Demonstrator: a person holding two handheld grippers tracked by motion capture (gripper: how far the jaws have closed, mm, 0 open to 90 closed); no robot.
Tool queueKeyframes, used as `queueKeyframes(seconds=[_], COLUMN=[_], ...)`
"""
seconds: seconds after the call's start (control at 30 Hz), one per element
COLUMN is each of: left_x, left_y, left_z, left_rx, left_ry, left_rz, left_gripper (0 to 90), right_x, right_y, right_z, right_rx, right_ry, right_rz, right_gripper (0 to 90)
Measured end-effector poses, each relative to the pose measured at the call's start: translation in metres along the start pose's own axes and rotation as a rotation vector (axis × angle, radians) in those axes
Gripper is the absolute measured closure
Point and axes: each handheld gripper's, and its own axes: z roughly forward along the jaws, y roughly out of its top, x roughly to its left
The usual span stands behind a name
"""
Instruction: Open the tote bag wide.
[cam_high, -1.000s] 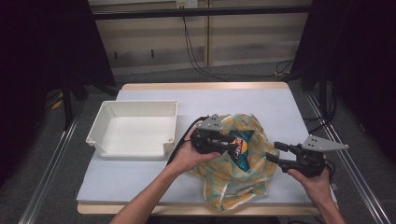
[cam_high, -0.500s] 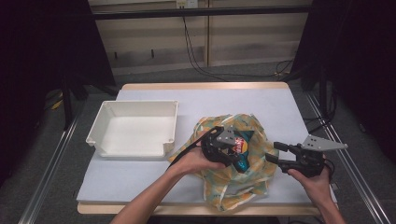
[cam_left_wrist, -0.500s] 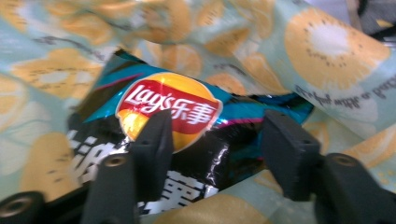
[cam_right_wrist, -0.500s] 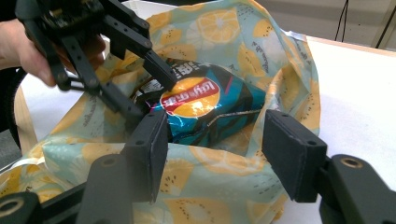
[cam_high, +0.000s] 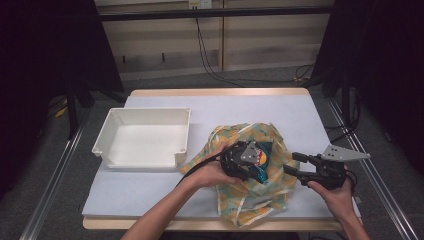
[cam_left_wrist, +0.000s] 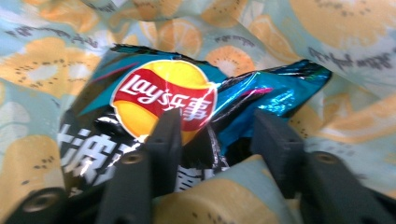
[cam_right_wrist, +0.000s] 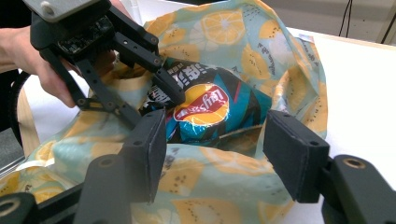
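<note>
High view: left gripper (cam_high: 255, 167) is down inside the mouth of the fruit-print cloth bag (cam_high: 250, 200), which lies crumpled on the counter (cam_high: 240, 107) right of the white tray (cam_high: 145, 137). Chip bag (cam_high: 261, 161), teal and black foil with a red-yellow logo, sits in the bag opening, partly wrapped by the cloth.

Left gripper view: jaws straddle a crease of the chip bag (cam_left_wrist: 187, 107); foil sits between them, and a fold of the bag (cam_left_wrist: 219, 196) lies under them. The jaws have just been closing, but whether the pads actually press the foil can't be told; there's still a gap on the right-hand side. Not a confirmed grasp.

Right gripper view: right gripper (cam_right_wrist: 215, 144) has its jaws apart with nothing between them, hovering just off the near rim of the bag (cam_right_wrist: 224, 186) and aimed at the chip bag (cam_right_wrist: 210, 109). Left gripper (cam_right_wrist: 163, 86) is seen from this side with its tips on the foil. In the high view the right gripper (cam_high: 294, 164) sits just beside the bag's right edge; contact with the cloth isn't clear.

Step in hand, as judged: grabbing the chip bag to pull it out of the cloth bag, with the tray a likely drop point.

Next move calls for:
- left jaws closing fully on the foil crease, not on cloth
- right gripper pinning or pinching the bag rim so the cloth doesn't lift with it
- a straight pull out of the opening; foil is slippery and may slide out of a shallow pinch
</note>
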Motion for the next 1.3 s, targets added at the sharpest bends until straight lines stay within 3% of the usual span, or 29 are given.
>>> queueKeyframes(seconds=[0.1, 0.37, 0.4, 0.47, 0.63, 0.67, 0.77, 0.9, 0.97, 1.03, 1.3], left_x=[0.000, 0.004, 0.004, 0.005, 0.004, 0.004, 0.001, -0.004, -0.006, -0.006, -0.015], left_y=[0.000, -0.001, -0.001, 0.000, 0.005, 0.007, 0.015, 0.028, 0.030, 0.027, 0.017], left_z=[0.001, 0.002, 0.002, 0.001, -0.003, -0.005, -0.011, -0.015, -0.009, -0.001, 0.008], left_rx=[0.015, 0.007, 0.001, 0.012, 0.017, 0.015, 0.016, -0.028, 0.002, 0.036, 0.071], left_ry=[-0.004, -0.022, -0.008, -0.023, -0.039, -0.050, -0.072, -0.085, -0.058, -0.074, -0.070], left_rz=[0.007, -0.023, -0.028, -0.026, -0.026, -0.032, 0.002, 0.029, 0.058, 0.067, 0.125], left_gripper=[62.9, 76.5, 79.9, 87.2, 89.9, 89.2, 83.1, 74.5, 68.4, 63.8, 41.1], right_x=[0.000, -0.001, -0.001, 0.000, 0.000, -0.001, -0.001, -0.001, -0.001, -0.001, -0.002], right_y=[0.000, -0.001, -0.001, -0.001, -0.001, 0.000, 0.000, 0.000, 0.000, 0.000, -0.001], right_z=[0.000, 0.001, 0.001, 0.002, 0.001, 0.001, 0.000, 0.000, 0.000, 0.000, 0.001], right_rx=[0.000, 0.005, 0.005, 0.007, 0.005, 0.004, -0.002, -0.003, -0.003, -0.003, -0.002], right_ry=[0.002, 0.004, 0.004, 0.002, 0.007, 0.007, 0.007, 0.004, 0.007, 0.011, 0.016], right_rz=[0.001, 0.003, 0.004, 0.004, 0.003, 0.004, 0.001, 0.006, 0.005, 0.003, 0.010], right_gripper=[39.3, 39.0, 38.9, 38.9, 38.7, 38.7, 38.6, 38.4, 38.3, 38.2, 37.8])
